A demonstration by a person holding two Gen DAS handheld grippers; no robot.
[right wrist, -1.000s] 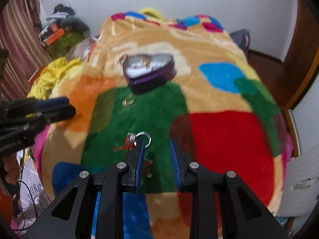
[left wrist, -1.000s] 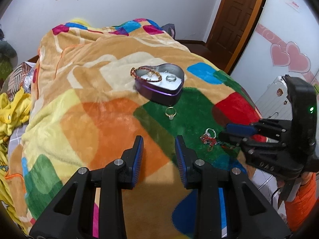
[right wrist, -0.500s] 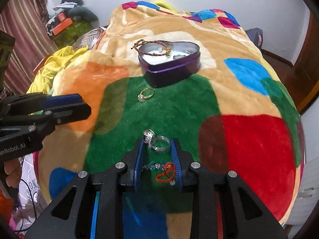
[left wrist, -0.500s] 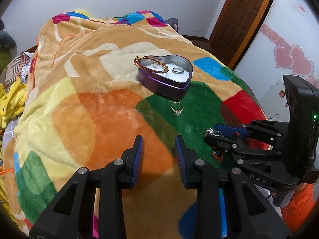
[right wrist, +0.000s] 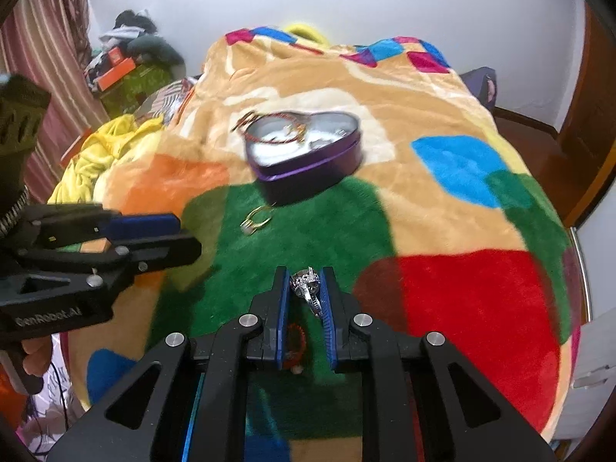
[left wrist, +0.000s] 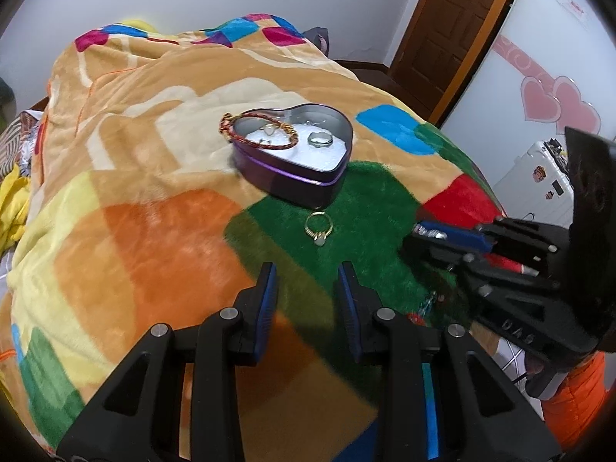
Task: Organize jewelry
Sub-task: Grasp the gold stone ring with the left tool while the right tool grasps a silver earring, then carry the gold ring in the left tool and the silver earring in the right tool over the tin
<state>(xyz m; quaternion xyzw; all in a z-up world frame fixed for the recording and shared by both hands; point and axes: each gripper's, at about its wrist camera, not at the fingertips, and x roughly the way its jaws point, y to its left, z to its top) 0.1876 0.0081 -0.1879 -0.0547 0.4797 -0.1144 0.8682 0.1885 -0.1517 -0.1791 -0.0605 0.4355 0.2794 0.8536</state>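
A purple heart-shaped tin stands open on the bed blanket, with a red-gold bracelet draped over its rim and a ring inside. A gold ring lies on the green patch in front of the tin. My right gripper is shut on a silver ring, lifted above the blanket; it also shows in the left wrist view. A red beaded piece lies under it. My left gripper is open and empty, just short of the gold ring.
The colourful fleece blanket covers the whole bed. Yellow cloth and clutter lie off the bed's left side. A wooden door and a white wall with pink hearts stand to the right.
My right gripper closed on the silver ring and lifted it off the blanket, leaving the red beaded piece behind. My left gripper moved forward toward the gold ring and tin.
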